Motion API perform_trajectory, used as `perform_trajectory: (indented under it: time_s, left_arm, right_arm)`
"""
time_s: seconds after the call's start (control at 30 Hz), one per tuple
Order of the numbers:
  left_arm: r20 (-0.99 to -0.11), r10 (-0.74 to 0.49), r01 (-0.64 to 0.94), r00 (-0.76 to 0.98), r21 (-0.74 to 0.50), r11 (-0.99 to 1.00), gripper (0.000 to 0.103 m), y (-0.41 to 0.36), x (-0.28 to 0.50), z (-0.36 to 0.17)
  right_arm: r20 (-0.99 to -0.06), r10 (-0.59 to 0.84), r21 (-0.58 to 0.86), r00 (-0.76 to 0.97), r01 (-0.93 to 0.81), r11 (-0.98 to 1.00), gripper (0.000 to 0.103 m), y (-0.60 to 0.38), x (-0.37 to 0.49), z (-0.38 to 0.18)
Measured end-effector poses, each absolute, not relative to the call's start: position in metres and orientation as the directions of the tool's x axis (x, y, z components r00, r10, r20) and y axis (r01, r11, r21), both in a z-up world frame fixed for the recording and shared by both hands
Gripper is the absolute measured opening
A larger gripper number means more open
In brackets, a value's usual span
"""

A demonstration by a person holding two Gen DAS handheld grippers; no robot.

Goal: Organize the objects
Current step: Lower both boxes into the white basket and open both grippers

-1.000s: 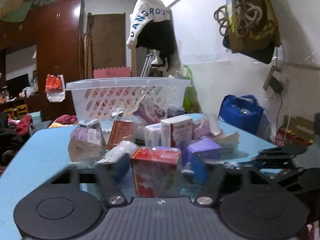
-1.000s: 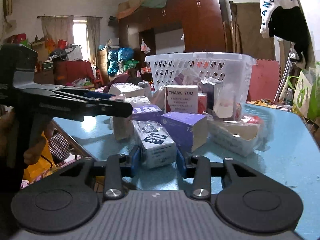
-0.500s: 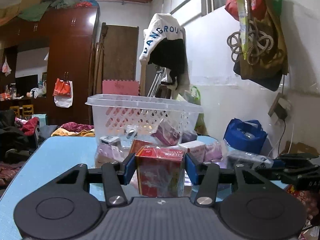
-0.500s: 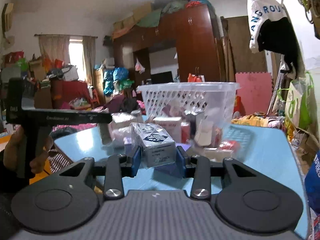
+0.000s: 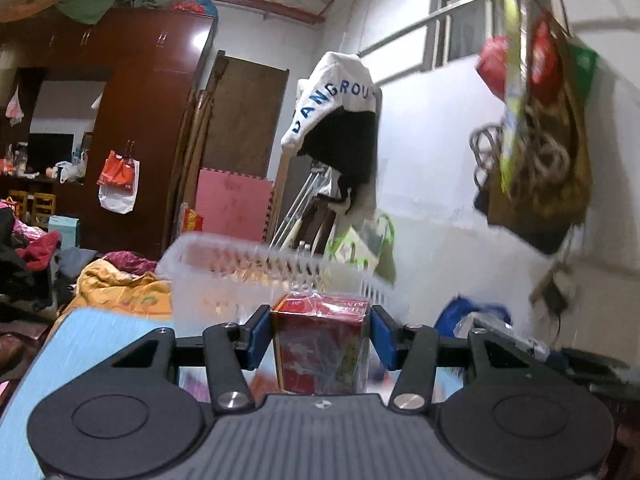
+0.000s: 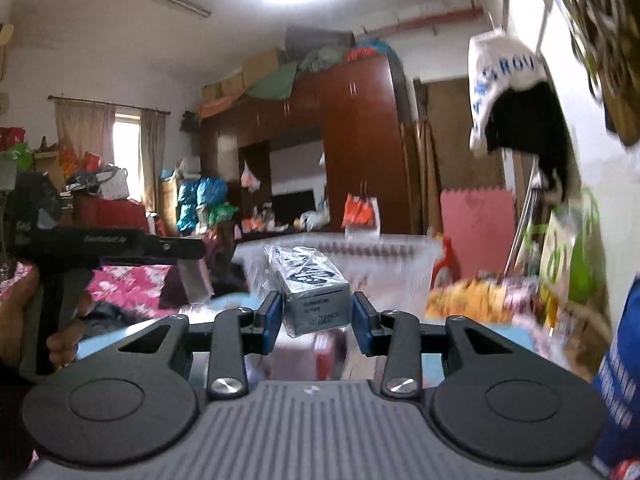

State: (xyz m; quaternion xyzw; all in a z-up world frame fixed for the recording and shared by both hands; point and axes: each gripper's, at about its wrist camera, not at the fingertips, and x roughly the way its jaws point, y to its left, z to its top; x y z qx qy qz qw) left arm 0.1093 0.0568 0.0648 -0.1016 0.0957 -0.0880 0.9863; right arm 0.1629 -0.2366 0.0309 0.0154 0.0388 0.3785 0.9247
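My left gripper point(image 5: 320, 334) is shut on a red box point(image 5: 320, 344) wrapped in clear film, lifted above the blue table point(image 5: 60, 360). Beyond it stands the white slotted basket point(image 5: 224, 280), blurred. My right gripper point(image 6: 316, 318) is shut on a grey box point(image 6: 314, 292) with a dark blue label, also in clear film, held up in front of the same basket point(image 6: 400, 264). The left gripper point(image 6: 188, 249) shows from the side at the left of the right wrist view, held by a hand point(image 6: 60, 344). Other boxes on the table are blurred below.
A white wall with hanging bags point(image 5: 532, 140) and a hooded jacket point(image 5: 340, 120) runs along the right. A dark wardrobe point(image 5: 140, 120) and a pink foam mat point(image 5: 236, 204) stand behind the basket. Clothes and bags crowd the floor at the left.
Both grippers have risen with their boxes off the table. The pile of boxes has dropped out of view and the basket now sits lower in both views.
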Motion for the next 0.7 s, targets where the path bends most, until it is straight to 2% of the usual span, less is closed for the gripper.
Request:
perform_trajectory:
  time_s: [0.17, 0.37, 0.4, 0.43, 0.47, 0.5, 0.53, 0.57, 0.6, 0.7]
  left_arm:
    - [-0.192, -0.098, 0.06, 0.977, -0.191, 0.98, 0.056, 0.052, 0.174, 0.109]
    - [-0.284, -0.016, -0.049, 0.959, -0.22, 0.974, 0.056, 0.063, 0.238, 0.11]
    - [-0.286, -0.013, -0.057, 0.958, -0.234, 0.971, 0.057, 0.067, 0.242, 0.107]
    - [-0.285, -0.005, -0.067, 0.958, -0.242, 0.968, 0.063, 0.072, 0.246, 0.104]
    - [-0.288, 0.006, -0.079, 0.958, -0.241, 0.967, 0.072, 0.074, 0.248, 0.102]
    - [-0.294, 0.025, -0.099, 0.955, -0.237, 0.966, 0.091, 0.078, 0.249, 0.1]
    - [-0.295, 0.039, -0.111, 0.955, -0.23, 0.967, 0.099, 0.08, 0.248, 0.098]
    - [-0.282, 0.061, -0.126, 0.957, -0.216, 0.968, 0.1, 0.082, 0.246, 0.097]
    - [-0.265, 0.082, -0.14, 0.961, -0.207, 0.968, 0.103, 0.085, 0.242, 0.097]
    - [-0.192, 0.119, -0.162, 0.974, -0.227, 0.96, 0.103, 0.095, 0.223, 0.097]
  right_arm:
    - [-0.083, 0.668, -0.016, 0.739, -0.672, 0.741, 0.041, -0.202, 0.209, 0.076]
    - [-0.177, 0.619, -0.091, 0.766, -0.638, 0.764, 0.041, -0.154, 0.256, 0.082]
    - [-0.188, 0.617, -0.098, 0.764, -0.639, 0.763, 0.042, -0.149, 0.262, 0.081]
    - [-0.204, 0.621, -0.099, 0.756, -0.648, 0.755, 0.042, -0.145, 0.267, 0.079]
    - [-0.221, 0.626, -0.094, 0.748, -0.655, 0.75, 0.048, -0.141, 0.272, 0.077]
    - [-0.226, 0.623, -0.081, 0.749, -0.652, 0.754, 0.063, -0.141, 0.276, 0.077]
    - [-0.227, 0.622, -0.069, 0.749, -0.649, 0.757, 0.072, -0.142, 0.275, 0.075]
    - [-0.22, 0.63, -0.056, 0.744, -0.655, 0.754, 0.086, -0.146, 0.273, 0.074]
    - [-0.202, 0.642, -0.043, 0.739, -0.662, 0.748, 0.093, -0.152, 0.268, 0.074]
    - [-0.152, 0.665, 0.005, 0.732, -0.672, 0.741, 0.103, -0.176, 0.246, 0.074]
